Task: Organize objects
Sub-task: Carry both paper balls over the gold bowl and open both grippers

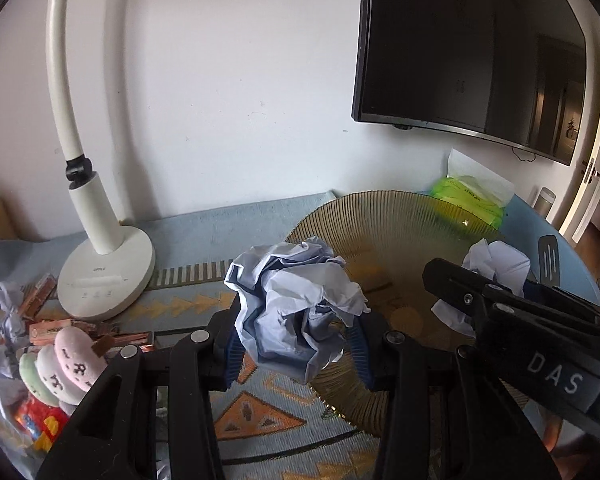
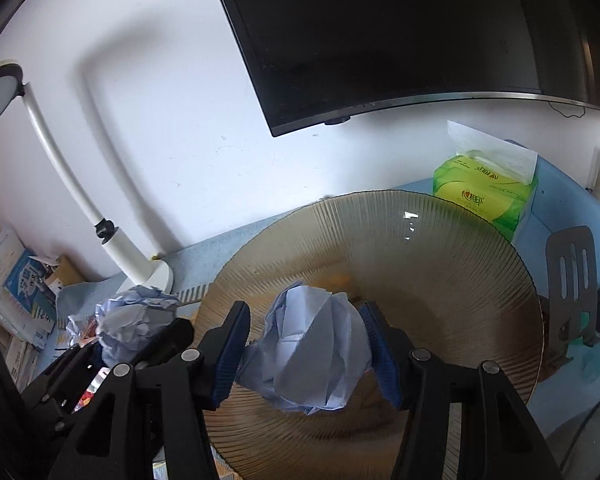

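While loose wrappers (image 1: 44, 300) still litter the surface (image 1: 204, 232), I hold one crumpled paper ball in each set of fingers, left gripper (image 1: 296, 344) and right gripper (image 2: 308, 352), over the empty ribbed glass plate (image 2: 440, 248).

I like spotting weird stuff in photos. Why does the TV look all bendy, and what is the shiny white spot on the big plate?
Left wrist view: the fisheye lens curves the TV near the edge, and the lamp casts a soft shadow on the wall. Right wrist view: the TV bows too; the bright spot is glare on the glass plate; corners go dark.
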### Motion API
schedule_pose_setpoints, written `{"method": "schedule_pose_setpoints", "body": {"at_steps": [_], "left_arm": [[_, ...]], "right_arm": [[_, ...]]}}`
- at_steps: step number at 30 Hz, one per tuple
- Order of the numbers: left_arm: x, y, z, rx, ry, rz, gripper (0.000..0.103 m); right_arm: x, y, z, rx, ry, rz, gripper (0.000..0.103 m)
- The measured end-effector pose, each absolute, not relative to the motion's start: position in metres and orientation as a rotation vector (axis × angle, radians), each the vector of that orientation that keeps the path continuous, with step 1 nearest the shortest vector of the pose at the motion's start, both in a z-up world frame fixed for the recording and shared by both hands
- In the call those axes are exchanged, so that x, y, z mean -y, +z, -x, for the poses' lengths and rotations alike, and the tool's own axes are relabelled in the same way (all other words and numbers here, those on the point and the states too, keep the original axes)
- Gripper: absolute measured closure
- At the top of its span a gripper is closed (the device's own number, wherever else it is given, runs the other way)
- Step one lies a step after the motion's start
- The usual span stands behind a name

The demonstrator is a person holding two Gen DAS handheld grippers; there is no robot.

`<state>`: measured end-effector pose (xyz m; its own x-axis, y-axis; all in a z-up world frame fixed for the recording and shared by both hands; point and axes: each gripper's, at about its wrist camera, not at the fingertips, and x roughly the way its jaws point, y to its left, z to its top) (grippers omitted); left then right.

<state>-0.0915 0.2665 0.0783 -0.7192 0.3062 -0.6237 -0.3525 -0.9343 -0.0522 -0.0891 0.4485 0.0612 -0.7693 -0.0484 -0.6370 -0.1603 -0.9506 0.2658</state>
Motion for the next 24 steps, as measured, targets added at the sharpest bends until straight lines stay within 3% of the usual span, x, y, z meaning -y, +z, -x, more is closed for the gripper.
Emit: {"method": "schedule_pose_setpoints", "body": {"at_steps": [3, 5, 7, 11, 16, 24], "left_arm": [[-0.278, 0.076, 0.1, -0.136, 2.628, 0.94, 0.056], [-0.283, 0.077, 0.1, -0.157, 2.629, 0.906, 0.038], [-0.285, 0.075, 0.1, -0.148, 2.578, 0.902, 0.0], [-0.281, 0.077, 0.101, -0.055, 2.481, 0.942, 0.001], [-0.262, 0.1, 0.089, -0.047, 2.495, 0.872, 0.001], [-0.176, 0.129, 0.063, -0.074, 2.629, 0.803, 0.001]], "right_arm": [[-0.45, 0.062, 0.093, -0.442, 2.84, 1.043, 0.038], [-0.451, 0.062, 0.095, -0.427, 2.811, 1.045, 0.009], [-0.452, 0.063, 0.095, -0.425, 2.775, 1.02, 0.0], [-0.446, 0.073, 0.088, -0.479, 2.794, 0.989, 0.0], [-0.418, 0.104, 0.071, -0.383, 2.818, 0.912, 0.0], [-0.352, 0.137, 0.04, -0.359, 2.907, 0.826, 0.0]]}}
